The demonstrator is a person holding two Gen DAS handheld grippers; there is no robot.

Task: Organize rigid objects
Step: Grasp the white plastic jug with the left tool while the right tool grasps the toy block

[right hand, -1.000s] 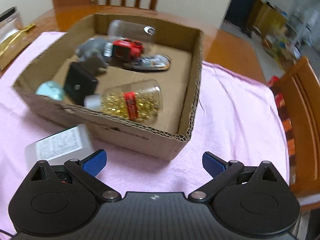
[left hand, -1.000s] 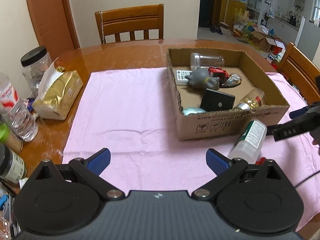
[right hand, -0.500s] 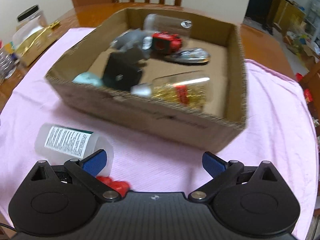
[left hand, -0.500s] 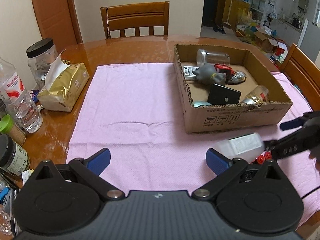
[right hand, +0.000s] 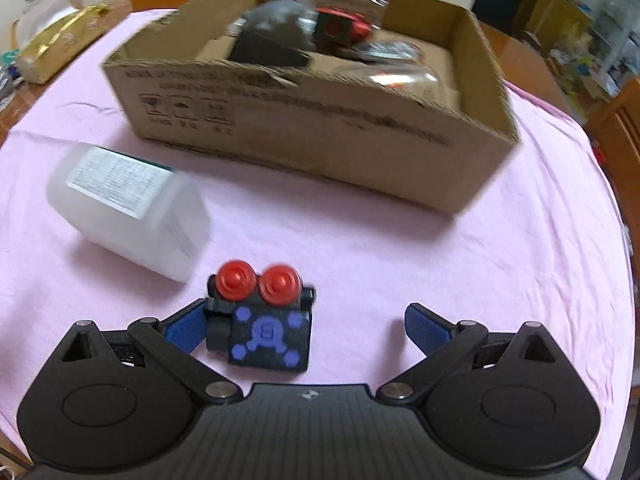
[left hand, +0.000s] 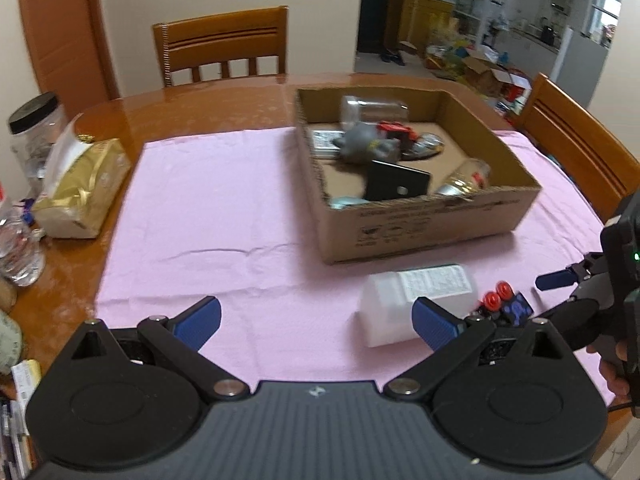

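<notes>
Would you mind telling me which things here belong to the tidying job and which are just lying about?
Part of the job:
- cardboard box, already holding several items
- white bottle, lying on the pink cloth
- black toy with red knobs, on the cloth beside the bottle

Just lying about:
- gold packet
- clear jar with black lid
- wooden chair

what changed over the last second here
The right gripper drew back from the cardboard box and came down low behind the toy with red knobs, which now sits between its open fingers, not gripped. The white bottle went from leaning against the box to lying flat on the pink cloth. The left gripper stayed open; box contents unchanged.
</notes>
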